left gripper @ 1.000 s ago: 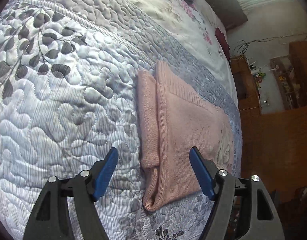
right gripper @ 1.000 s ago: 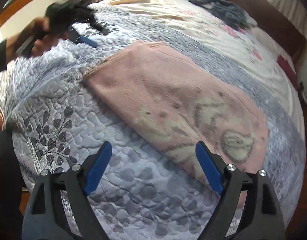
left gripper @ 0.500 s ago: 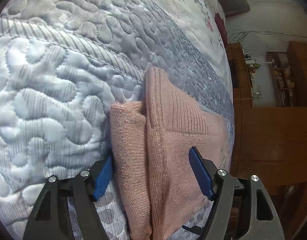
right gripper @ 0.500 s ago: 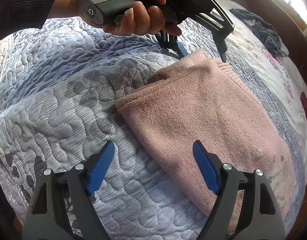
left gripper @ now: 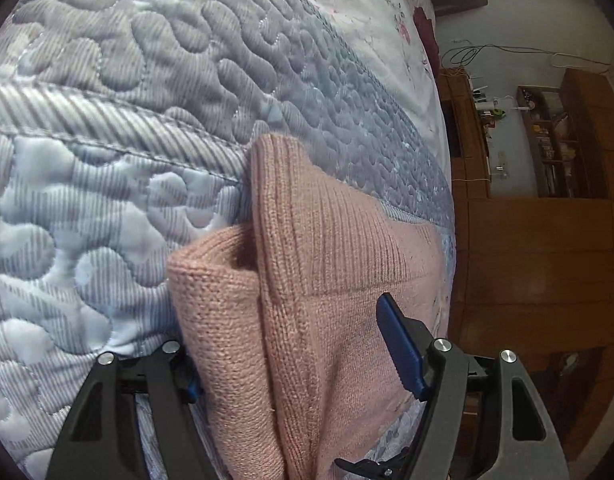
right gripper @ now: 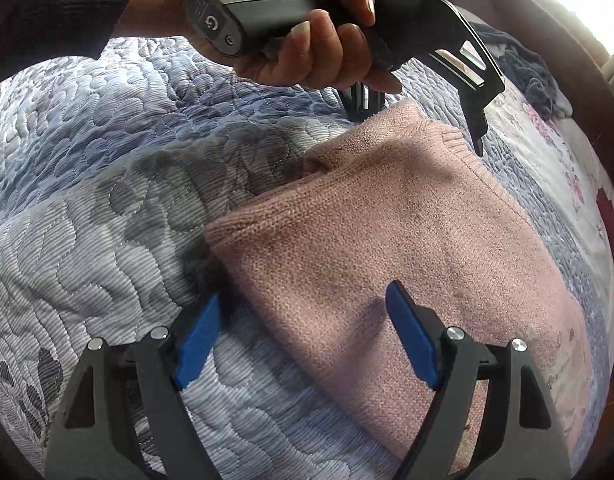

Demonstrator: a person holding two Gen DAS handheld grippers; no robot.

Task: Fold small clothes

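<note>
Open quilt (right gripper: 87, 240) is left free beside the pink sweater (right gripper: 387, 248), toward the bed's near edge. The sweater's far corner is occupied by the left gripper (right gripper: 419, 120) and its hand (right gripper: 319, 52). A dark garment (right gripper: 535, 72) lies near the bed's far edge.

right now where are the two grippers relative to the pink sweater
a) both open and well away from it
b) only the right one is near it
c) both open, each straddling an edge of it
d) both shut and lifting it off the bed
c: the left gripper and the right gripper each stand open with one finger on either side of an edge of the pink sweater, which lies flat on the quilt.
</note>
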